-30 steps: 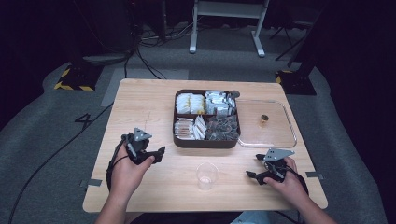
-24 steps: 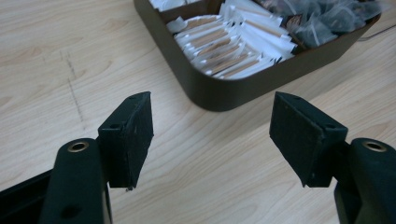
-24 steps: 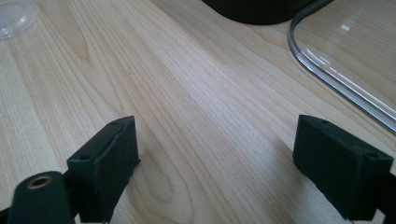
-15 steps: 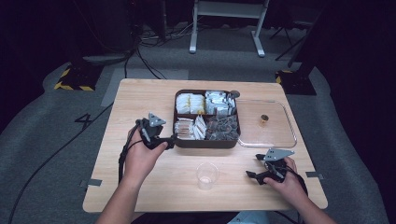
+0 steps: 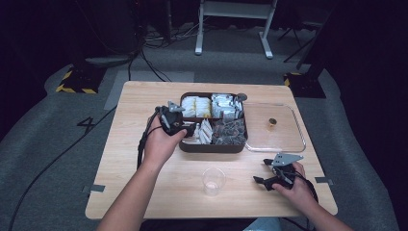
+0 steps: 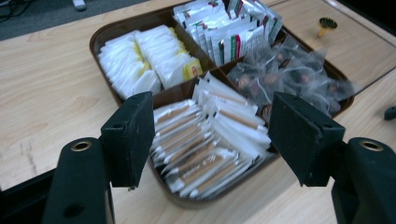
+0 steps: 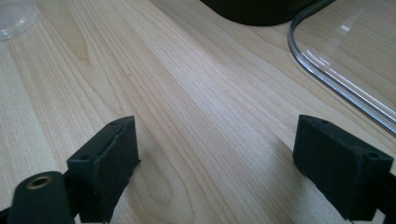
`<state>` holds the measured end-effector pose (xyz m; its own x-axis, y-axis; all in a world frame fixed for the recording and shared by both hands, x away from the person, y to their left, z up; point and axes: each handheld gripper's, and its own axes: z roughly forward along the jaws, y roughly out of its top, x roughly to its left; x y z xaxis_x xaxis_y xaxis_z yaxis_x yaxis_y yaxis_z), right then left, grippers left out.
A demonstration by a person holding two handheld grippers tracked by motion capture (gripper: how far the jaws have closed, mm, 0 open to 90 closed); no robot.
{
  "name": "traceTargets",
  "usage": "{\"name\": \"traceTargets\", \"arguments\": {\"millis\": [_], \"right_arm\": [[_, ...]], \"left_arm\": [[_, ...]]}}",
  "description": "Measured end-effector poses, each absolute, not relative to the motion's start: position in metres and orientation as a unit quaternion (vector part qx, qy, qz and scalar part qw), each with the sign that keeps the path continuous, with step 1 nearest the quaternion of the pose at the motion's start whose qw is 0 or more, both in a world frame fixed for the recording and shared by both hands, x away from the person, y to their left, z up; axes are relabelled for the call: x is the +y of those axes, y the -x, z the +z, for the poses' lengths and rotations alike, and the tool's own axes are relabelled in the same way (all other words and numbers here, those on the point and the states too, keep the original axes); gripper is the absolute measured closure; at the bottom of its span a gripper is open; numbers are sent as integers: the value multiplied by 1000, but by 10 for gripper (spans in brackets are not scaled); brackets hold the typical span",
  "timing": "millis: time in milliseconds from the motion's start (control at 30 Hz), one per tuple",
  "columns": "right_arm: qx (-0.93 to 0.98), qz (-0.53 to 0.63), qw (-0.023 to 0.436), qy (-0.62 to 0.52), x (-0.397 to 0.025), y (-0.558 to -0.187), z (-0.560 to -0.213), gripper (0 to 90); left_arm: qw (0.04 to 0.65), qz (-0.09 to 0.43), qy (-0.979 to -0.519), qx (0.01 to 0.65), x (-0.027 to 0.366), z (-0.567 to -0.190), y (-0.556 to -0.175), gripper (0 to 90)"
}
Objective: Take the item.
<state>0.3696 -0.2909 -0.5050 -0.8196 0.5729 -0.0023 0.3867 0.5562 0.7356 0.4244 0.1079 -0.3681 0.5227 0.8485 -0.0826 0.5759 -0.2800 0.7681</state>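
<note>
Worktop (image 5: 144,106): pale wood, carrying everything here, big pieces at the far half.
Lid (image 5: 288,139): clear, flat on the worktop, touching the tray's right side, a small brass knob (image 5: 272,121) at its middle; its curved rim shows in the right gripper view (image 7: 327,70).
Tray (image 5: 211,147): dark brown, four compartments, set mid-worktop toward the far edge.
Tray contents: white sachets (image 6: 140,60) far left, printed packets (image 6: 224,32) far right, tan-striped sticks (image 6: 205,140) near left, dark mesh bags (image 6: 289,74) near right.
Left gripper (image 5: 190,129): up at the tray's left edge, just over the near-left compartment; in its own view (image 6: 210,135) the sticks lie right between its fingers.
Left fingers (image 6: 130,135): wide apart, nothing pinched.
Right gripper (image 5: 262,172): low at the near right of the worktop, well apart from the tray, pointing toward the cup.
Right fingers (image 7: 107,163): spread wide over bare wood, empty.
Cup (image 5: 213,180): small, clear, upright near the front edge, between the two hands.
</note>
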Motion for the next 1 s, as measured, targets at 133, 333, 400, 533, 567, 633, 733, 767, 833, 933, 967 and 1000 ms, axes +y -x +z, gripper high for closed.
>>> {"name": "traceTargets", "arguments": {"millis": [133,333,400,533,567,633,733,767,833,933,967,1000], "right_arm": [[874,383,121,-275,-291,-370,-505,142],[875,383,119,-272,-291,-370,-505,142],[875,383,119,-270,-291,-370,-505,142],[876,383,118,-269,-291,-371,-505,141],[876,383,118,-269,-291,-371,-505,142],[876,383,118,-269,-291,-371,-505,141],[876,383,118,-269,-291,-371,-505,141],[876,383,118,-269,-291,-371,-505,141],[876,383,118,-268,-291,-371,-505,141],[876,383,118,-268,-291,-371,-505,141],[876,383,118,-268,-291,-371,-505,141],[876,383,118,-268,-291,-371,-505,141]], "left_arm": [[388,176,-777,463,99,-367,-438,323],[385,183,-775,465,85,-364,-455,324],[383,187,-776,465,80,-365,-461,324],[386,188,-773,467,68,-367,-473,333],[388,188,-771,468,65,-368,-476,335],[389,188,-772,466,60,-370,-483,336],[385,186,-774,468,56,-372,-493,345],[385,184,-773,469,55,-373,-495,345],[383,179,-773,472,53,-376,-502,346],[378,175,-772,480,52,-383,-511,352],[375,175,-773,480,51,-384,-513,355],[374,173,-774,481,51,-386,-515,357]]}}
